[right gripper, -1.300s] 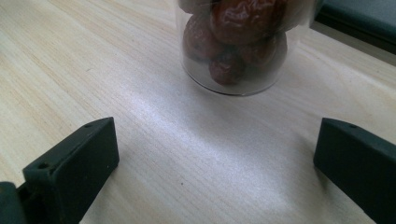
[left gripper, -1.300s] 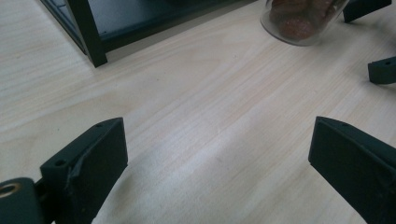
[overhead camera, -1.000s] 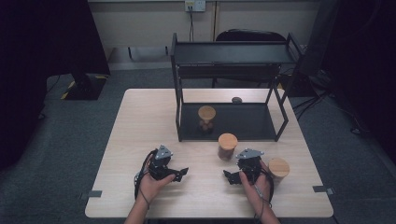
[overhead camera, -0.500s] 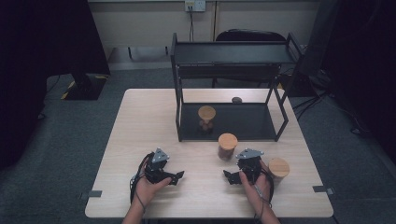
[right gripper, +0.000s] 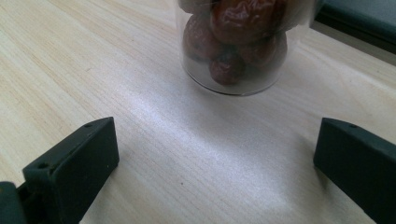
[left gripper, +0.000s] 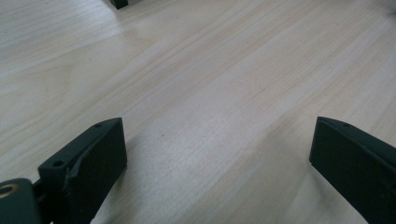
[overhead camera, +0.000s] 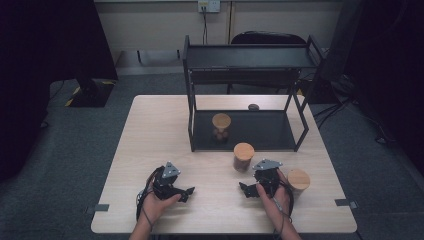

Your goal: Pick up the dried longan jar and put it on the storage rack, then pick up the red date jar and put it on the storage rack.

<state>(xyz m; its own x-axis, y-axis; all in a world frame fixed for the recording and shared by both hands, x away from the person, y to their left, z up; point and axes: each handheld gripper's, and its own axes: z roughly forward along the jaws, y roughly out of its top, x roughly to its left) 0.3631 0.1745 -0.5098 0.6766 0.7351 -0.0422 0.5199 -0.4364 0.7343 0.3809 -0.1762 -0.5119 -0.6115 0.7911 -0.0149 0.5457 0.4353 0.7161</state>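
Observation:
Three glass jars with wooden lids hold dark red fruit. One jar (overhead camera: pixel 221 127) stands on the bottom shelf of the black rack (overhead camera: pixel 250 55). A second jar (overhead camera: pixel 243 156) (right gripper: pixel 233 42) stands on the table in front of the rack, just ahead of my right gripper (overhead camera: pixel 246 190) (right gripper: pixel 217 158), which is open on bare table. The third jar (overhead camera: pixel 298 181) is close by the right hand's outer side. My left gripper (overhead camera: pixel 185 194) (left gripper: pixel 217 158) rests near the front of the table, jaws wide apart with only wood between them.
The light wooden table (overhead camera: pixel 150 130) has free room at its left half. A small dark object (overhead camera: pixel 253 106) lies behind the rack's lower shelf. A rack foot (left gripper: pixel 120 3) shows far ahead of the left gripper. A chair stands behind the table.
The left hand and its gripper have drifted slightly left and toward the table's near edge. The right gripper and the jars have stayed put.

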